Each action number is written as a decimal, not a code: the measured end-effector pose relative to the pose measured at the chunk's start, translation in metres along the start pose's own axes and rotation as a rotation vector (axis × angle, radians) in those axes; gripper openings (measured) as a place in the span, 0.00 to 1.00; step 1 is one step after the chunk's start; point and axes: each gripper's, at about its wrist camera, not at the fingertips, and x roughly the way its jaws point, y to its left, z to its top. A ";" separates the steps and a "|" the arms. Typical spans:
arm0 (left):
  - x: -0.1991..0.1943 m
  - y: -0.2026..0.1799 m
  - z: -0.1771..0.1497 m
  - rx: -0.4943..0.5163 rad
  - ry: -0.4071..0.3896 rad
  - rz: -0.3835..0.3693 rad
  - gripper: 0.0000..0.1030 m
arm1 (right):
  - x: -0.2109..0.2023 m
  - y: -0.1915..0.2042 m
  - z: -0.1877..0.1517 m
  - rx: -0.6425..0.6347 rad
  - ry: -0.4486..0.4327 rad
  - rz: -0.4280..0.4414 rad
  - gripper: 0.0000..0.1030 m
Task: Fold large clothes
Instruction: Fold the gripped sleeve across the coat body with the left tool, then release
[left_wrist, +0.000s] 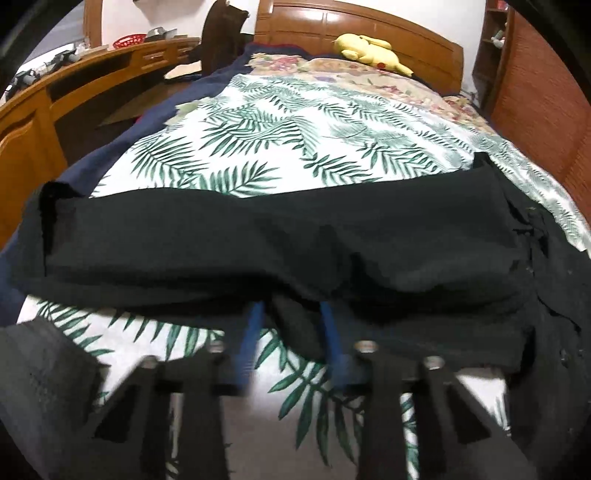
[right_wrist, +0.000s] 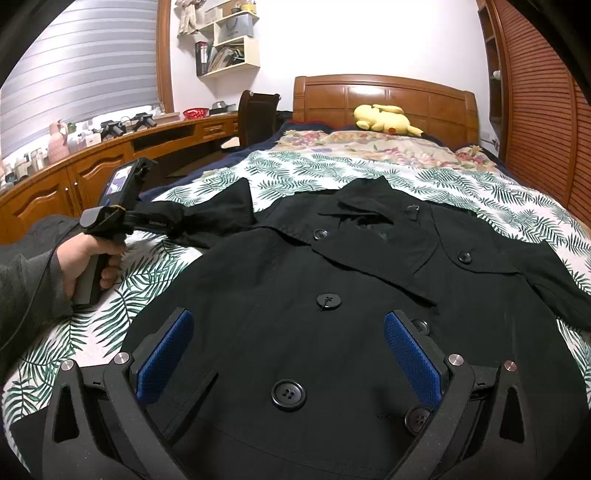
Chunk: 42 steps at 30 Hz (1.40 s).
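Note:
A black double-breasted coat (right_wrist: 332, 280) lies front-up on the bed, collar toward the headboard. My right gripper (right_wrist: 288, 325) hovers over its lower front, jaws wide open and empty, blue pads (right_wrist: 166, 354) showing. My left gripper (left_wrist: 291, 314) is shut on the coat's left sleeve (left_wrist: 258, 240), which stretches as a black band across the left wrist view, lifted off the leaf-print cover. In the right wrist view the left gripper (right_wrist: 173, 225) is at the left, held in a hand, pinching the sleeve (right_wrist: 221, 210).
The bed has a leaf-print cover (right_wrist: 424, 181) and a wooden headboard (right_wrist: 384, 96) with a yellow plush toy (right_wrist: 384, 118). A curved wooden desk (right_wrist: 110, 162) and a dark chair (right_wrist: 258, 114) stand on the left. A slatted wardrobe (right_wrist: 543, 122) is on the right.

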 end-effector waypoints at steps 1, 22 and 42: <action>-0.001 -0.001 0.002 0.003 0.002 -0.004 0.12 | 0.000 0.000 0.000 0.000 0.000 0.000 1.00; -0.178 -0.168 0.002 0.323 -0.233 -0.041 0.01 | -0.097 -0.027 -0.004 0.023 -0.076 -0.090 1.00; -0.236 -0.183 -0.104 0.318 -0.208 -0.043 0.20 | -0.119 -0.030 -0.010 0.000 -0.051 -0.112 1.00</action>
